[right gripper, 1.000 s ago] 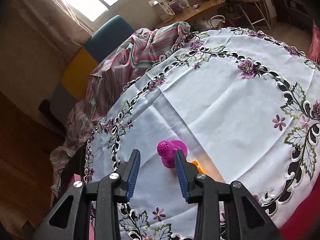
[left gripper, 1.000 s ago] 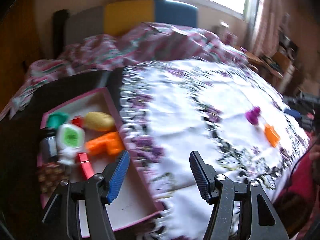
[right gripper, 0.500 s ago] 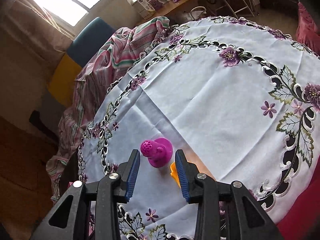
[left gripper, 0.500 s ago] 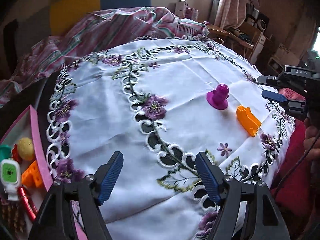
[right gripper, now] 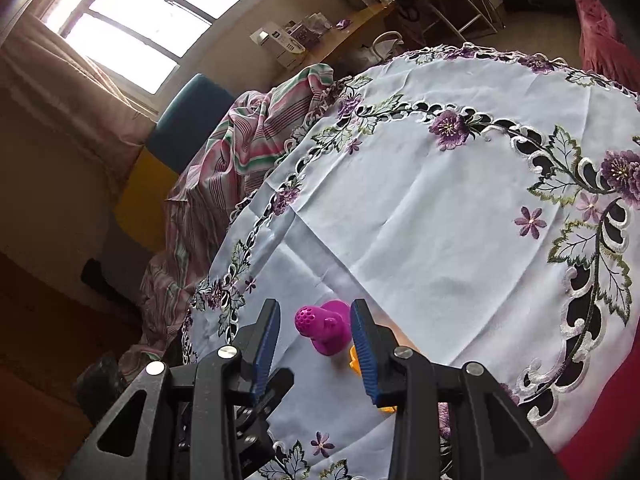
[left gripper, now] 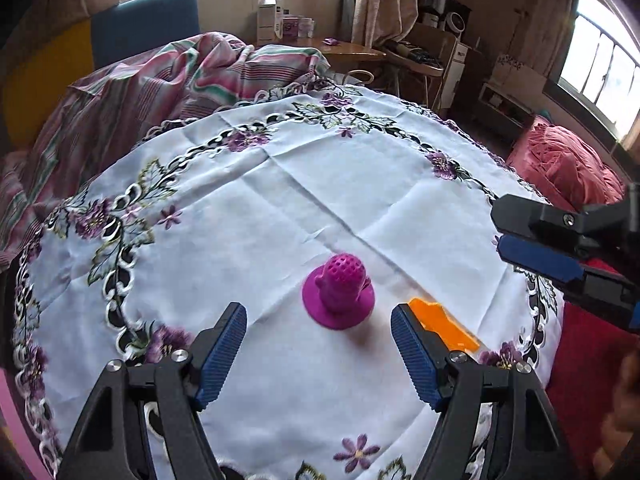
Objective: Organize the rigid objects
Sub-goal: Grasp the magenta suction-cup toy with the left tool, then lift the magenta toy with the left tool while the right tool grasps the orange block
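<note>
Your left gripper [left gripper: 318, 350] gapes wide, empty, the magenta toy [left gripper: 338, 297] just ahead; your right gripper [right gripper: 314, 344], part-open and empty, sits near the cloth [left gripper: 280, 208] edge.

No text, label, brand or number can be read in either view. The white boxes [left gripper: 267, 16] on the far wooden desk [left gripper: 352, 50] carry some small dark print, and in the right wrist view the same boxes [right gripper: 280, 42] show it too, but it is too small and blurred to make out. The white appliance [left gripper: 454, 68] beside the desk has a small dark mark on its front, and it is also not readable.
</note>
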